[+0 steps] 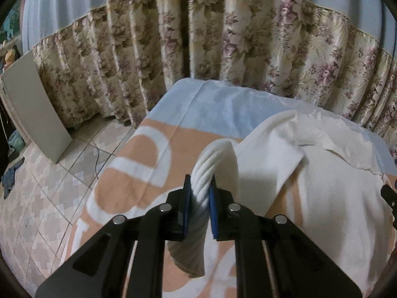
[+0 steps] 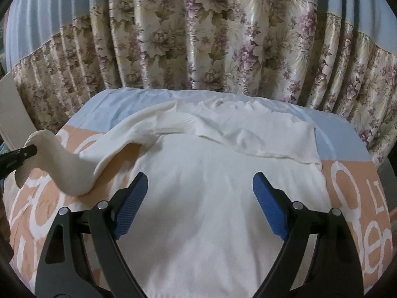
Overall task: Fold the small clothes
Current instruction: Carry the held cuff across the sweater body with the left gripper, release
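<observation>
A cream-white long-sleeved top (image 2: 211, 186) is lying spread flat across the middle of the right wrist frame, its far edge rumpled toward the upper centre. Its ribbed sleeve cuff (image 1: 202, 186) is rising off the surface at centre in the left wrist frame, twisting and drooping toward the lower middle.

Curtain (image 1: 223, 49) spans the whole back of both views: pale blue upper band, floral lower part in beige and mauve, hanging in pleats to the floor. Floor (image 1: 44, 198) tiled, pinkish with a stepped grey-white pattern. A cable (image 1: 97, 159) lies across the tiles. Grey flat board (image 1: 34, 104) leans upright at left, bottom edge on the floor. Dark blue cloth (image 1: 10, 178) lies on the tiles at far left. Bed cover (image 1: 139, 164) peach with large white lettering, pale blue band along the curtain side. Light dim and even.
</observation>
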